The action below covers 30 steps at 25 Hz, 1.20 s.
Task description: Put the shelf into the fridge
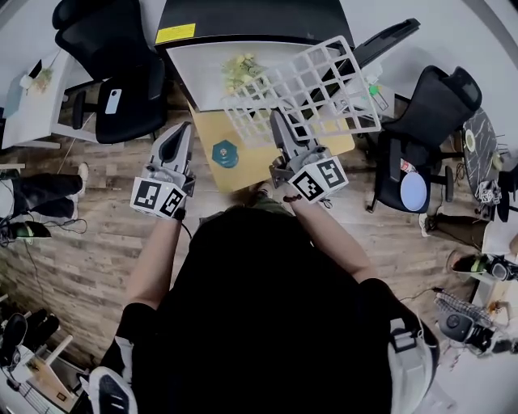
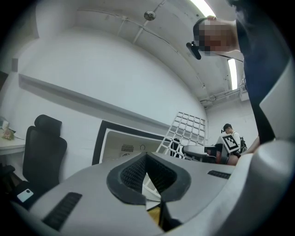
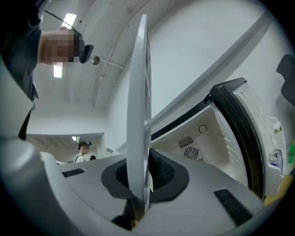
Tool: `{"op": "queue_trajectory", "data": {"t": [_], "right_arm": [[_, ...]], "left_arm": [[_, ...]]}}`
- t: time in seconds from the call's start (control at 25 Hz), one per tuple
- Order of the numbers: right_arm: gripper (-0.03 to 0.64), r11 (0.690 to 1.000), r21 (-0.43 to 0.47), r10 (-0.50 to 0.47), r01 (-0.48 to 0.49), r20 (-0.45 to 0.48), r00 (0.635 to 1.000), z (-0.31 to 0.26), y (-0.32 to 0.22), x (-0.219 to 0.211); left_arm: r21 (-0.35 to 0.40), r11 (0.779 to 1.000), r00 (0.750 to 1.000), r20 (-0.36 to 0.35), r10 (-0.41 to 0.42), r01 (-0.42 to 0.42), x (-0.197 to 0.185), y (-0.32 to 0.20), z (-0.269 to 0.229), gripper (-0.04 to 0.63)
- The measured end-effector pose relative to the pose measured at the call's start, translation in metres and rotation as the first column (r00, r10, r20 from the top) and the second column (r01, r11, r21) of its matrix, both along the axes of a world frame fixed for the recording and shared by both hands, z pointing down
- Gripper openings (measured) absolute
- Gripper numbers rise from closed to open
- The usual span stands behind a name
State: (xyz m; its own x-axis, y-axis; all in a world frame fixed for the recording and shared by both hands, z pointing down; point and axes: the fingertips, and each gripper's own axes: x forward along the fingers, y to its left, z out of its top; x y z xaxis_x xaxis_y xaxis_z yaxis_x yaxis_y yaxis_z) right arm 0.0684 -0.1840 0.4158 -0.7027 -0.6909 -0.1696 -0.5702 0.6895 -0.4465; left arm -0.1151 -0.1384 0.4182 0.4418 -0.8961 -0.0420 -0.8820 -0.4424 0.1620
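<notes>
Fridge [image 1: 243, 20] interior partly behind shelf [image 1: 303, 90]

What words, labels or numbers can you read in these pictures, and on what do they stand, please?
No text can be read.
Yellow label on the fridge top: print too small to read.
Cubes on the left gripper and right gripper: square patterns only, no words.
Packages in the fridge door: labels blurred.

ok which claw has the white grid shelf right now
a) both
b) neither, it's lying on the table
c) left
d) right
d: the right claw is clamped on the edge of the shelf, while the left claw is closed on nothing.
</notes>
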Motion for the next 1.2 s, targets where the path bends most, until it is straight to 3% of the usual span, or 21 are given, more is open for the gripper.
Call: {"op": "queue_trajectory", "data": {"t": [0.24,0.48,0.92,1.08,1.2], "right_arm": [[0.038,0.995,-0.1,0.046,-0.029,0.172,0.984,-0.001,-0.009,0.004],[0.038,0.969,-0.232,0.171,-0.09,0.358,0.918,0.009,-0.016,-0.004],[0.038,0.93,-0.345,0.285,-0.131,0.445,0.849,0.025,-0.024,-0.023],[0.038,0.891,-0.439,0.349,-0.113,0.503,0.791,0.042,-0.028,-0.025],[0.038,0.874,-0.473,0.375,-0.11,0.513,0.772,0.051,-0.03,-0.027]], "left_arm": [[-0.01,1.0,1.0,-0.006,0.016,-0.017,0.003,-0.01,0.007,0.017],[-0.028,0.995,0.996,-0.009,0.093,-0.093,-0.013,-0.023,0.013,0.017],[-0.027,0.986,0.986,0.006,0.164,-0.164,-0.046,-0.04,0.007,0.017],[-0.031,0.985,0.986,0.006,0.169,-0.169,-0.053,-0.039,0.008,0.017],[-0.03,0.985,0.985,0.005,0.171,-0.171,-0.056,-0.04,0.008,0.017]]}}
